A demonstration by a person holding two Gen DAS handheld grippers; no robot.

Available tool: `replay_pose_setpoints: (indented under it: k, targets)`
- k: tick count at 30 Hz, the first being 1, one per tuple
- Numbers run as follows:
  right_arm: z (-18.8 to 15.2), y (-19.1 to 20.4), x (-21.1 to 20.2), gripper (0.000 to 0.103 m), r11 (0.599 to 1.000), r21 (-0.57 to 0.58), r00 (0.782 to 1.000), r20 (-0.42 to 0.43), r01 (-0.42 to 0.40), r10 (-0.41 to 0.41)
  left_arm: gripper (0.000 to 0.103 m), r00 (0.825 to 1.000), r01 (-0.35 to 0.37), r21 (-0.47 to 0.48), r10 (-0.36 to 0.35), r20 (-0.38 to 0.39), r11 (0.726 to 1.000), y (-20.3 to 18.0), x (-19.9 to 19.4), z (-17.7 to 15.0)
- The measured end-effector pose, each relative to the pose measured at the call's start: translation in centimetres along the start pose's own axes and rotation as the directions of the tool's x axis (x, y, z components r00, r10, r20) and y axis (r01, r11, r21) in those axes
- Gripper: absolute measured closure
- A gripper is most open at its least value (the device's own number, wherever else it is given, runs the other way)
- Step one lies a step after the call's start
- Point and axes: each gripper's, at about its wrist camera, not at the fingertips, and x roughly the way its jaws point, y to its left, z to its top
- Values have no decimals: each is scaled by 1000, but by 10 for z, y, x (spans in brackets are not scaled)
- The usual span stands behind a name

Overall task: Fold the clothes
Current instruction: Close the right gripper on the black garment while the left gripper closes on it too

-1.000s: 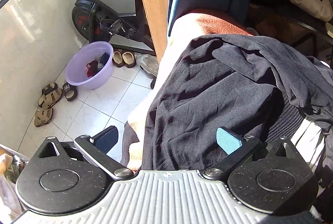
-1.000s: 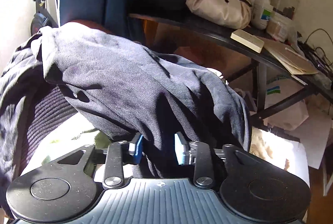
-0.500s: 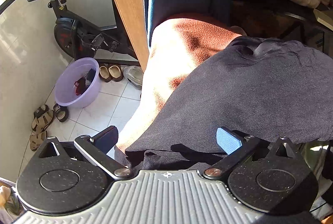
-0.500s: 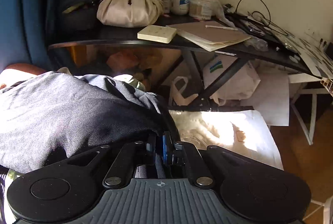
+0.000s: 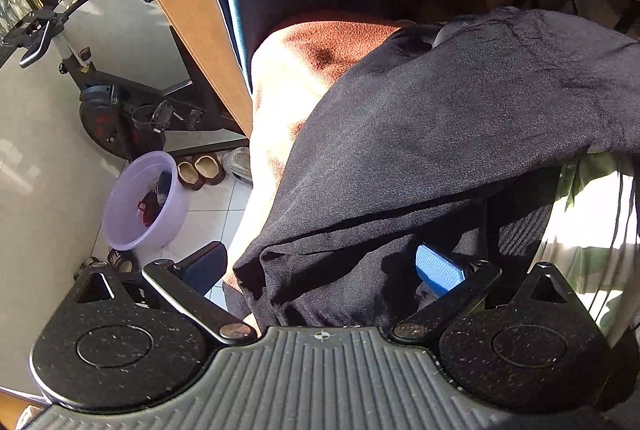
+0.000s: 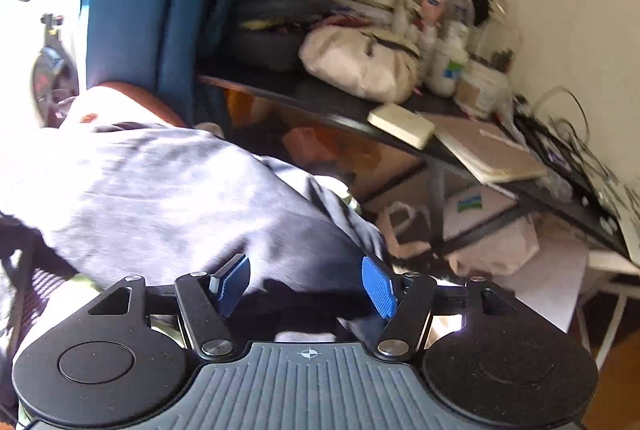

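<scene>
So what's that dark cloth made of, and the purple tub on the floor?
The dark cloth looks like soft woven fabric, matte, with fine diagonal lines and loose folds. The purple tub looks like smooth plastic: light glows through its thin wall.

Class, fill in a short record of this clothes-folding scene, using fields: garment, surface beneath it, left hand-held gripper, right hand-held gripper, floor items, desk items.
garment: dark navy garment, folded over, lying in layers
surface beneath: rust-brown blanket, sunlit
left hand-held gripper: jaws wide, garment edge between them, pads not pressing it
right hand-held gripper: jaws opening, cloth between them, not gripped
floor items: purple basin, slippers, exercise bike
desk items: cream bag, bottles, books
</scene>
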Motion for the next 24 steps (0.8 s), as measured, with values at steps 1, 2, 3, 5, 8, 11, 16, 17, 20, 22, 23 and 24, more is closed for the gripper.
replay_pose_setpoints:
  k: [1, 2, 3, 5, 8, 11, 16, 17, 20, 22, 23, 24]
  targets:
    - [3, 11, -2, 40, 998, -54, 999, 24, -38, 39, 0, 1000, 9, -23, -9, 0, 1000, 2, 0, 1]
    - [6, 23, -4, 38, 991, -110, 996, 42, -75, 80, 0, 1000, 17, -48, -17, -3, 999, 5, 0, 2]
    - [8, 36, -3, 38, 980, -164, 991, 52, -113, 123, 0, 1000, 25, -72, -25, -5, 997, 8, 0, 3]
    - [12, 62, 0, 38, 945, -267, 976, 50, -190, 210, 0, 1000, 28, -107, -29, -7, 994, 13, 1, 4]
    - [13, 97, 14, 38, 890, -383, 962, 19, -245, 273, 0, 1000, 18, -116, -18, -5, 993, 19, 0, 4]
    - [15, 117, 28, 53, 868, -421, 959, -22, -264, 281, 0, 1000, 11, -110, -11, 3, 994, 23, -3, 3]
    - [42, 81, 29, 98, 926, -98, 930, 14, -364, 367, 0, 999, 19, -92, -17, 30, 996, 24, -5, 5]
    - [47, 72, 27, 98, 932, -44, 932, 33, -359, 360, 0, 999, 26, -87, -23, 37, 996, 23, -5, 6]
    - [62, 53, 24, 98, 935, 74, 937, 75, -348, 343, 0, 998, 44, -66, -40, 56, 997, 15, -4, 12]
    - [68, 47, 21, 98, 933, 111, 938, 97, -344, 334, 0, 996, 62, -50, -58, 73, 997, 9, -4, 17]
    - [71, 46, 18, 98, 932, 118, 937, 110, -343, 331, 0, 994, 75, -40, -72, 85, 996, 5, -5, 20]
    - [73, 45, 16, 98, 930, 124, 936, 123, -345, 330, 0, 992, 84, -28, -81, 96, 996, 0, -5, 23]
